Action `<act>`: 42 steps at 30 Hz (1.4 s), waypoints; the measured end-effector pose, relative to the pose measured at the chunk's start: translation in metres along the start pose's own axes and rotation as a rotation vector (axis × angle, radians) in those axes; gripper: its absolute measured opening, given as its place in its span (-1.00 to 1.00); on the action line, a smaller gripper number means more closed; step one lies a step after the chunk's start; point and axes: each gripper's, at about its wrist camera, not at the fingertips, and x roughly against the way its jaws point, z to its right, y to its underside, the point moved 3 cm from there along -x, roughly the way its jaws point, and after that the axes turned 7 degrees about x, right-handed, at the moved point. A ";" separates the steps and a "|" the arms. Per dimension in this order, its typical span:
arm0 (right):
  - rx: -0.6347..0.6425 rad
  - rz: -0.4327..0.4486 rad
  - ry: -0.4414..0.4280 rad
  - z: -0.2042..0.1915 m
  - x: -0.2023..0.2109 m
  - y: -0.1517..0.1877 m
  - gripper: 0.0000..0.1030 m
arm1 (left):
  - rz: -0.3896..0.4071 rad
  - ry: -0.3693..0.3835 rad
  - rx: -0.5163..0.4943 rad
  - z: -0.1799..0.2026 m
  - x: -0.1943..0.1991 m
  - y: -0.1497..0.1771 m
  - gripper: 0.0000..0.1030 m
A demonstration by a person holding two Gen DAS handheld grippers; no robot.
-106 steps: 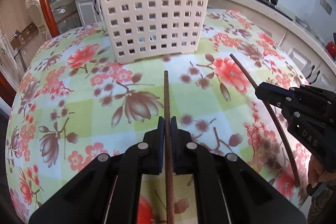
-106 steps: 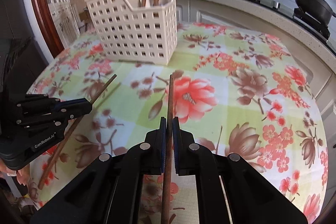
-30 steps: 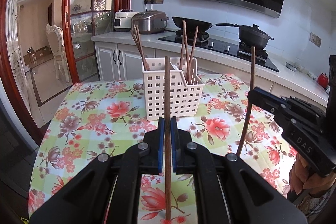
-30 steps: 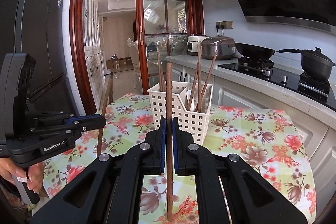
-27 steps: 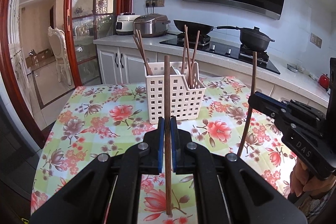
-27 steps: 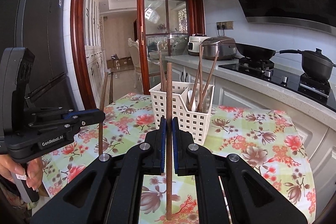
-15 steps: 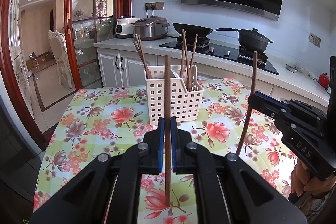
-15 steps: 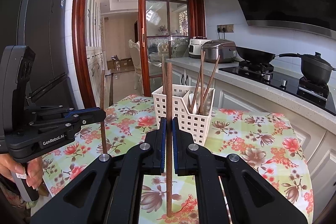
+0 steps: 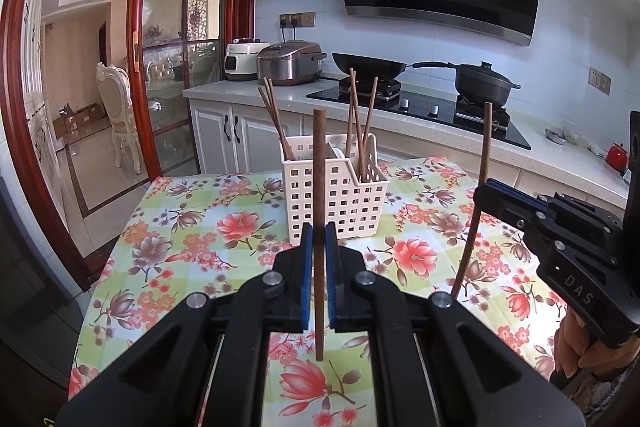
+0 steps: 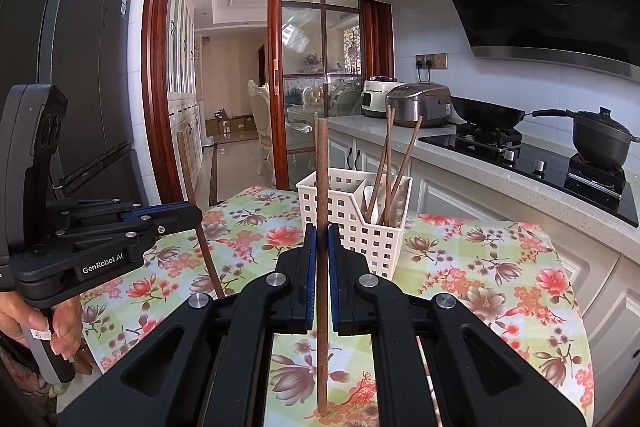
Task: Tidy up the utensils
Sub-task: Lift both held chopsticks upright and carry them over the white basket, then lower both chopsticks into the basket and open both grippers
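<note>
My left gripper [image 9: 316, 247] is shut on a brown wooden chopstick [image 9: 319, 187] held upright above the flowered tablecloth. My right gripper [image 10: 321, 247] is shut on a second brown chopstick [image 10: 321, 195], also upright. Each view shows the other gripper at its side: the right one [image 9: 486, 187] with its chopstick [image 9: 482, 163], the left one [image 10: 192, 215] with its chopstick [image 10: 200, 235]. Ahead of both stands the white perforated utensil basket [image 9: 340, 199] [image 10: 360, 227], with several chopsticks leaning in its compartments and a white spoon [image 10: 368, 203] in the right one.
The table [image 9: 192, 227] carries a floral cloth. Behind it run the white counter [image 9: 440, 123] with a rice cooker [image 9: 290, 61], a wok [image 9: 368, 65] and a black pot [image 9: 484, 83]. A dark fridge [image 10: 80, 67] stands at the left. A person's hands [image 10: 36, 319] hold the gripper handles.
Since 3.5 s ago both grippers have lifted their chopsticks from lying flat on the table to upright and drawn back from the basket. Over the last second nothing has visibly moved.
</note>
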 end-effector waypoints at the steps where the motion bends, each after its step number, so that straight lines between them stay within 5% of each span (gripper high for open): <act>1: 0.000 0.001 0.001 -0.001 0.001 0.000 -0.89 | 0.002 0.001 0.002 0.000 0.000 0.000 -0.88; 23: 0.018 0.041 0.039 0.013 -0.007 -0.024 -0.89 | 0.048 0.032 -0.021 0.008 0.009 -0.018 -0.88; 42: -0.015 0.068 0.060 0.049 -0.048 -0.061 -0.89 | 0.100 0.071 -0.081 0.027 -0.002 -0.103 -0.88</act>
